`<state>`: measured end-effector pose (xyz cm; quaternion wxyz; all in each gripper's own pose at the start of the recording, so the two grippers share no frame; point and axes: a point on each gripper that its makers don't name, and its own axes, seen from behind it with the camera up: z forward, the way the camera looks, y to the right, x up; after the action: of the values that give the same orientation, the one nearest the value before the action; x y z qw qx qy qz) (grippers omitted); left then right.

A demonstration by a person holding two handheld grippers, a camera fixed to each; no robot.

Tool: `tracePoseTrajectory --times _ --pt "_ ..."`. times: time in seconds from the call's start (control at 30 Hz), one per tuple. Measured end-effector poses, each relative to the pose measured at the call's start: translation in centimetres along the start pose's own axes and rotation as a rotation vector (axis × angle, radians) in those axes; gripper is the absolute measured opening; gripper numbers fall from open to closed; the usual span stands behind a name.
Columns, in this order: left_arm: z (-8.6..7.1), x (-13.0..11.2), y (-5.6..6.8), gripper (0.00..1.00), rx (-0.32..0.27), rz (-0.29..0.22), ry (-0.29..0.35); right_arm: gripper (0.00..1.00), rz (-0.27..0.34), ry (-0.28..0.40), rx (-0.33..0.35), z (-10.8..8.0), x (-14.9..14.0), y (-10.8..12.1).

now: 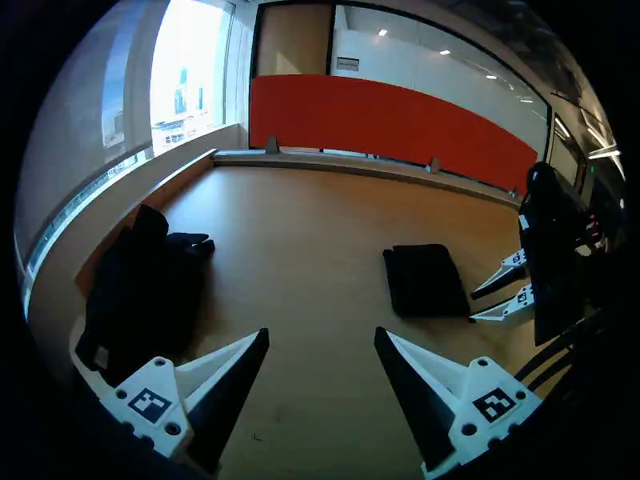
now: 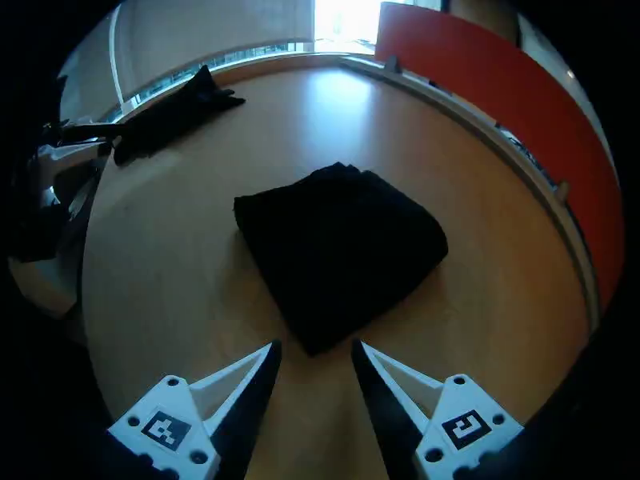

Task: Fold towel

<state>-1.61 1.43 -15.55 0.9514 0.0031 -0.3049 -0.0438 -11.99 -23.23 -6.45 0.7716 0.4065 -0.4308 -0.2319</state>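
As far as both views let me judge, the folding is done or nearly so. The towel (image 2: 344, 248) lies on the table (image 2: 176, 264) as a compact, thick rectangle of several layers, its edges roughly squared and 1 corner pointing toward my right claw (image 2: 315, 344). That claw is empty, its 2 fingers parted by a modest gap, with the tips just short of the near corner and apparently not touching it. My left claw (image 1: 320, 331) is spread wide over bare wood, holds nothing, and is well apart from the towel, which sits off to its right. By my estimate, at most 1 further fold or a squaring-up remains.

Materials: the towel is black, matte and soft-looking, with faint ridges at the stacked edges; the weave is too dark to read. The table is smooth and light brown with a mild sheen. A loose heap of dark cloth (image 1: 144, 288) lies crumpled toward the window side, and I cannot identify it. A flat red panel (image 1: 384, 120) stands behind the far edge.
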Motion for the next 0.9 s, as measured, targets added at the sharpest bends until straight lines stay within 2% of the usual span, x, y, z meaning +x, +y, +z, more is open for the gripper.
tracePoseTrajectory --times 0.07,0.33,0.73,0.9 --pt "0.0 0.0 0.0 0.98 0.0 -0.001 0.0 0.65 0.006 0.0 -0.002 0.1 -0.1 0.0" --pt "0.0 0.0 0.3 0.98 -0.006 -0.003 0.002 0.48 0.035 -0.001 0.0 0.7 -0.2 0.0" --pt "0.0 0.1 0.1 0.98 -0.004 -0.007 0.005 0.19 0.052 -0.002 0.002 1.3 -0.3 -0.1" --pt "0.0 0.1 0.1 0.98 -0.004 -0.006 0.005 0.12 0.057 0.0 0.001 1.3 -0.3 -0.2"
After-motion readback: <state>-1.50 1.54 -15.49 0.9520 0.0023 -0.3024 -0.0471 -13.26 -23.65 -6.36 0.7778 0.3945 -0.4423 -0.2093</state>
